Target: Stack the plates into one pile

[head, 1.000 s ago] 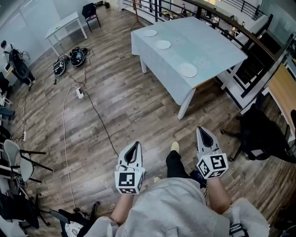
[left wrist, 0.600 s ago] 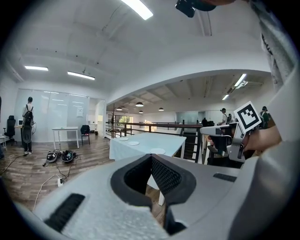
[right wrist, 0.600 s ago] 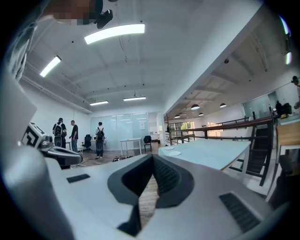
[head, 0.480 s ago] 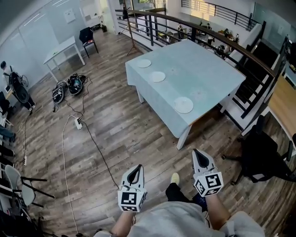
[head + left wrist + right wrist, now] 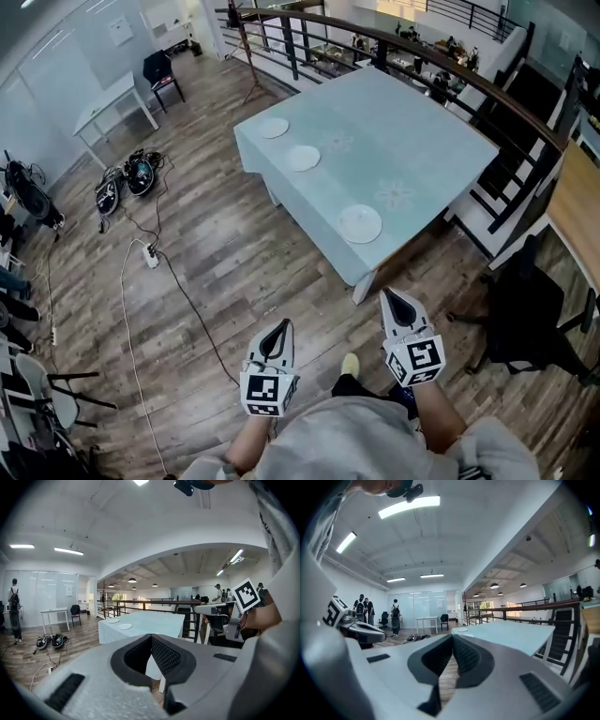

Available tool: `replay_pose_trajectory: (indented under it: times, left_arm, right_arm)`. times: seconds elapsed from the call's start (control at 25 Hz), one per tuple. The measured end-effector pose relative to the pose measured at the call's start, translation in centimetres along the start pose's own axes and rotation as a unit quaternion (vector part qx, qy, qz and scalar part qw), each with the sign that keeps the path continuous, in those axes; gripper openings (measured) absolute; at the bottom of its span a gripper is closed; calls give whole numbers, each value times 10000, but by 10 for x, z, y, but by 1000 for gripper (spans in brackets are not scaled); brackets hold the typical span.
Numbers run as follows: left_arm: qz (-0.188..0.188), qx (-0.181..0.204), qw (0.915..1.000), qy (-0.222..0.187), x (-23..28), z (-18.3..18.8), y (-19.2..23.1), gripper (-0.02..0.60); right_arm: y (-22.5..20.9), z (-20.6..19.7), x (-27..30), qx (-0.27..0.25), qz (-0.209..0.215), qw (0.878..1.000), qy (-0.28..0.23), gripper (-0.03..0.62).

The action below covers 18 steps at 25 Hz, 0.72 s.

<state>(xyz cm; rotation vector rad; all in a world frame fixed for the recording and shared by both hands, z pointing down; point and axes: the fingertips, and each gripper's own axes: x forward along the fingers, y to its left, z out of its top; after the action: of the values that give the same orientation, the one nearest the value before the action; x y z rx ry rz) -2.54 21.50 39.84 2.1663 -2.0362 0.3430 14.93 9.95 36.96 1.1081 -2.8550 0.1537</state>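
Power strip (image 5: pixel 150 255) — white side table (image 5: pixel 110 97)

Floor (image 5: pixel 234 272): grey-brown wood planks. Large table (image 5: pixel 422 150): pale blue cloth, white legs. Dark railing (image 5: pixel 450 64) behind it. Small white table (image 5: pixel 105 101) and black chair (image 5: pixel 161 67) near the glass wall (image 5: pixel 51 592). Black office chair (image 5: pixel 530 319), right. Power strip (image 5: pixel 150 255) with cables on the floor. Ceiling strip lights (image 5: pixel 408 506), lit.

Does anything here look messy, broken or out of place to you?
Nothing looks spilled or broken. The far plate, middle plate and near plate lie flat and apart on the table. The only untidy spot is the wood floor at left: a loose cable trails from a power strip, near dark gear left lying there.
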Motion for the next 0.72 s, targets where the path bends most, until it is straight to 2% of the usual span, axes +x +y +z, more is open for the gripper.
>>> replay_pose_trajectory:
  times: [0.4,0.72]
  left_arm:
    - [43,86,9999,59,71,19,-1,17]
    - [125,155,9998,79,96,30,-9,17]
  right_arm:
    - [-42,8,46,59,202,9998,-50,26]
    - [-66,16,64,96,332,9993,-141,26]
